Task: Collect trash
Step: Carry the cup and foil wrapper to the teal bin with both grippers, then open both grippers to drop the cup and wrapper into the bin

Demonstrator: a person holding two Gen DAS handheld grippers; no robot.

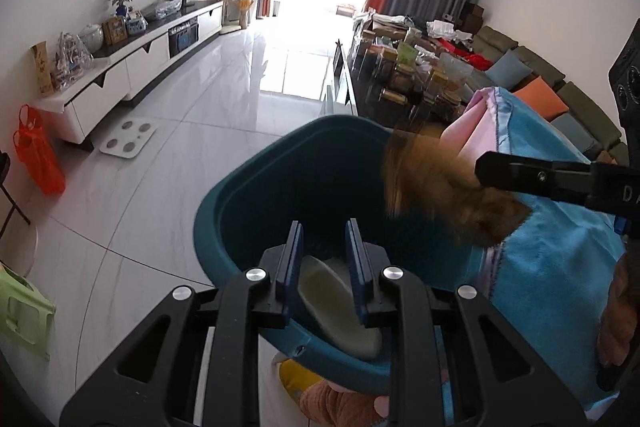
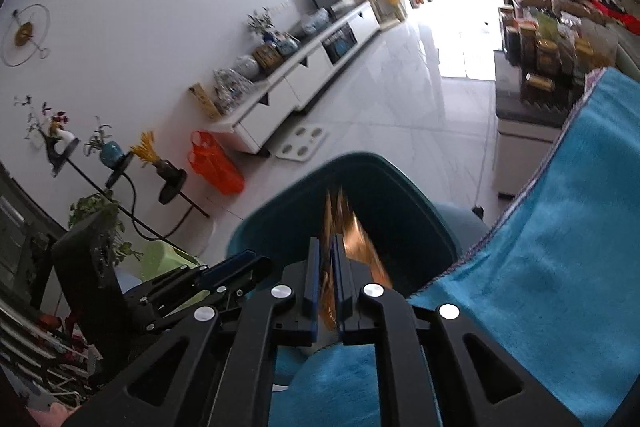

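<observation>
A teal bin stands on the floor right below both grippers; it is also in the right wrist view. My left gripper is shut on a pale oval piece of trash over the bin's near rim. My right gripper hangs over the bin mouth with its jaws a narrow gap apart. A brown crinkly wrapper streaks blurred between and past them. In the left wrist view that wrapper is a blur at the right gripper tip.
A blue towel drapes over something right of the bin. A white floor scale, an orange bag and a white TV cabinet lie to the left. A cluttered dark table stands behind the bin.
</observation>
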